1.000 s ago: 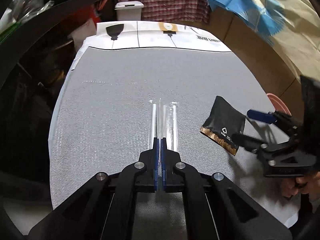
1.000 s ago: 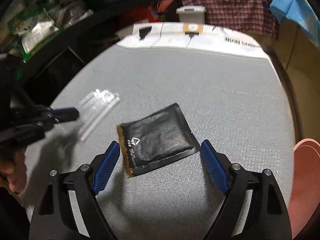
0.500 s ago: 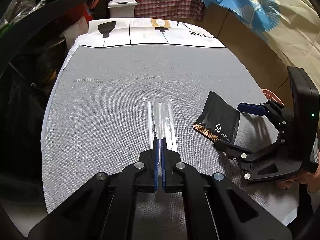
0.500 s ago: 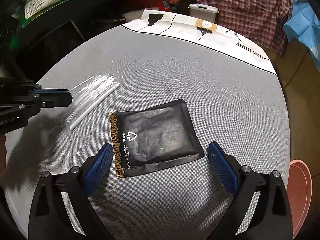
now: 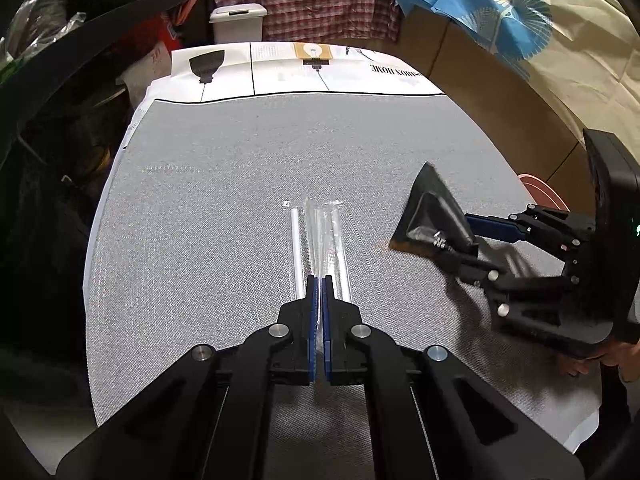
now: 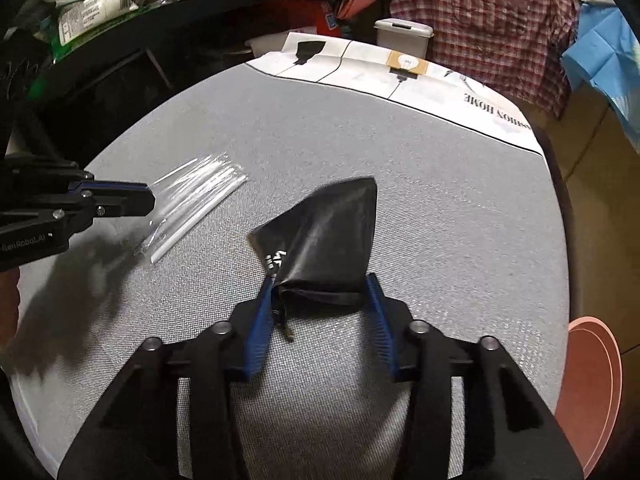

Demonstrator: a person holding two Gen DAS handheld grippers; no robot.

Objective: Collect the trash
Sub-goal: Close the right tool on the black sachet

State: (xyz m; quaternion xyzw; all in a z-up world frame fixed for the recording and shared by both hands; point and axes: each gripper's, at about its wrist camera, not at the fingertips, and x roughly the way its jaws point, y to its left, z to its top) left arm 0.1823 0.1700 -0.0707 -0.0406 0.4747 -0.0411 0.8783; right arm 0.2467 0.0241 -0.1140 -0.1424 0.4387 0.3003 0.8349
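Left tongs point(image 5: 319, 280) are clamped on the clear straw wrapper point(image 5: 320, 236), which lies on the grey surface point(image 5: 224, 208) mid-front. Right tongs point(image 6: 320, 280) have just been closing, and now pinch the black pouch point(image 6: 332, 232), buckled up between the blue pads point(image 6: 260, 320); its white recycling mark is partly visible, the small print unreadable. The white sheet point(image 6: 440, 92) at the far edge reads "FASHION HOME", upside down. Left tongs' body shows mirrored lettering, unclear.
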